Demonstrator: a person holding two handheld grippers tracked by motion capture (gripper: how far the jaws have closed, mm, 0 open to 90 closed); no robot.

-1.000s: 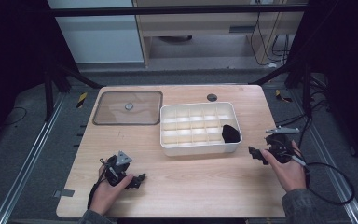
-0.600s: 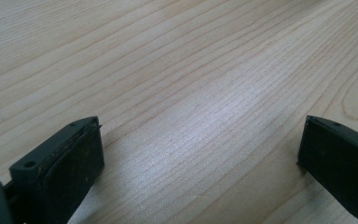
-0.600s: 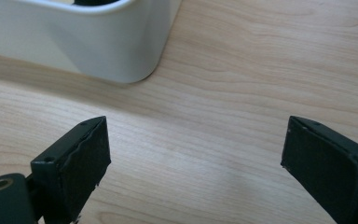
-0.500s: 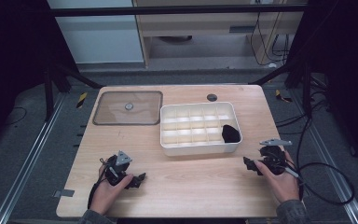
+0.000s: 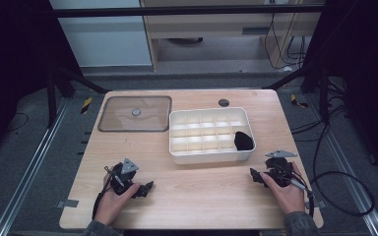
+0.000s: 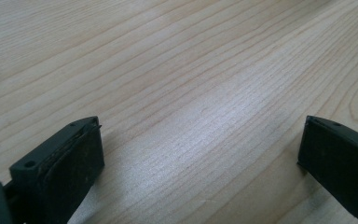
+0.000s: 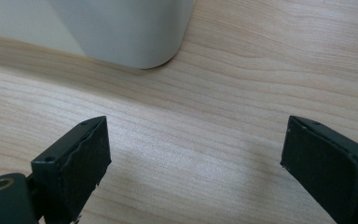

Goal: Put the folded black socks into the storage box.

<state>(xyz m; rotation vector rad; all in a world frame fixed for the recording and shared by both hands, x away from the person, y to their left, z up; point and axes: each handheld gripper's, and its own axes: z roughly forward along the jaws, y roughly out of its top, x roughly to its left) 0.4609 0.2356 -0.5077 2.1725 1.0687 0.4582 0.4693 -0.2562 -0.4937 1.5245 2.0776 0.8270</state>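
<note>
A white compartment box (image 5: 209, 155) stands in the middle of the wooden table (image 5: 197, 191), and a black object (image 5: 243, 141) lies in its near right compartment. My left gripper (image 5: 146, 188) rests low on the table at the near left, open, with bare wood between its jaws (image 6: 200, 154). At the near right, my right gripper (image 5: 254, 177) is also open and empty (image 7: 196, 154), close to the wood. One rounded corner of the white box (image 7: 121, 32) shows just beyond its jaws.
A clear flat lid (image 5: 135, 113) with a small knob lies at the far left of the table. A small dark round disc (image 5: 224, 103) sits near the far edge. Cables trail from both grippers, and the table's front edge lies just behind the hands.
My right gripper has drawn back from beside the box toward the near right edge and settled lower. The left gripper has stayed still.
</note>
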